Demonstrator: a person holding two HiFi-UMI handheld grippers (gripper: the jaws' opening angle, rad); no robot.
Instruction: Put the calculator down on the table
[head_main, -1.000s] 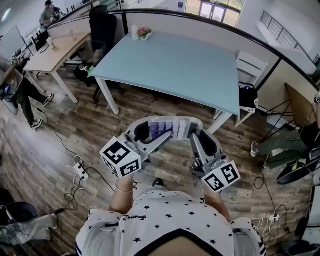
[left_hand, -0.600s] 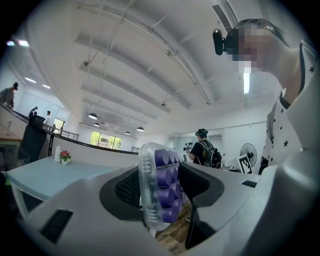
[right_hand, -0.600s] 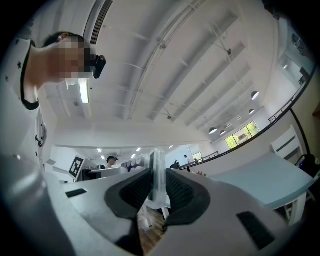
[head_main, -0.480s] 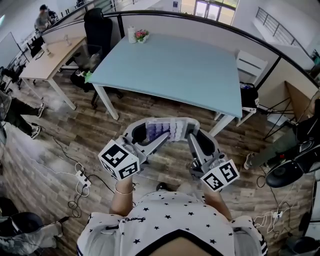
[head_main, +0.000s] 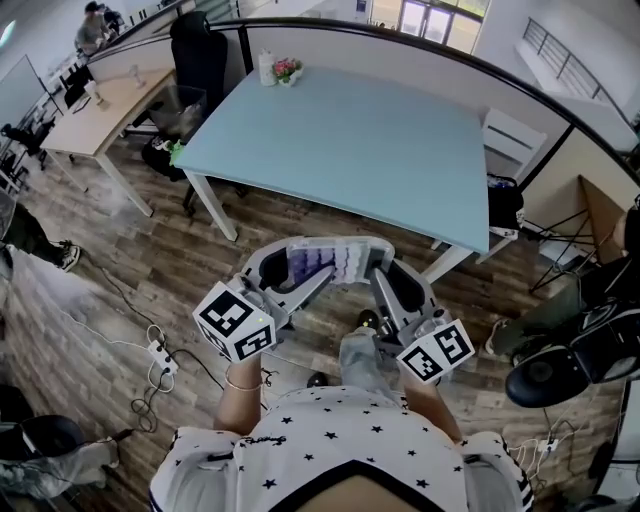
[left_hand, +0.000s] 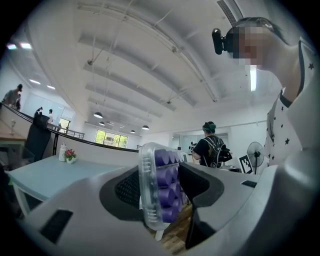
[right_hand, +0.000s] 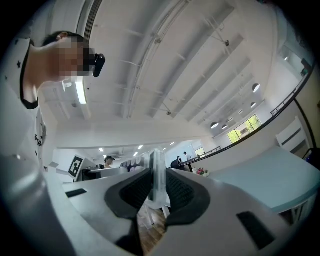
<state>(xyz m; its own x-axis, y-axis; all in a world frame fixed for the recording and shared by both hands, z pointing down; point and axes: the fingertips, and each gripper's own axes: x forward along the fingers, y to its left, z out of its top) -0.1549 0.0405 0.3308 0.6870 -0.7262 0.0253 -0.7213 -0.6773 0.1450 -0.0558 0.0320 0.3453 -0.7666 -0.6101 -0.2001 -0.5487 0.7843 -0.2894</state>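
So the clear plastic calculator with the round purple keys (head_main: 333, 262) is hanging in mid-air over the wood plank floor (head_main: 190, 250). It's sitting short of the near edge of the pale blue tabletop on white legs (head_main: 350, 140), and nothing is resting on that surface yet. Both tools are sharing the load. The left tool (left_hand: 160, 192) is clamping the thick keyed end between its pads, and the right tool (right_hand: 157, 192) is pinching just a thin clear edge of the case.

That right-side pinch is what's worrying me. It's holding slick plastic on a narrow lip, so if the two hands are drifting apart or twisting against each other on the way over, I'm guessing that end pops free and the whole thing swings off the left grip.

A drop here is landing on the floor, not the tabletop. Letting go too early, before it's fully over the edge, is probably doing the same. Coming in low is also risking a clip on the table rim. The little flower pot at the far corner (head_main: 288, 68) is well out of the way, so no trouble there.
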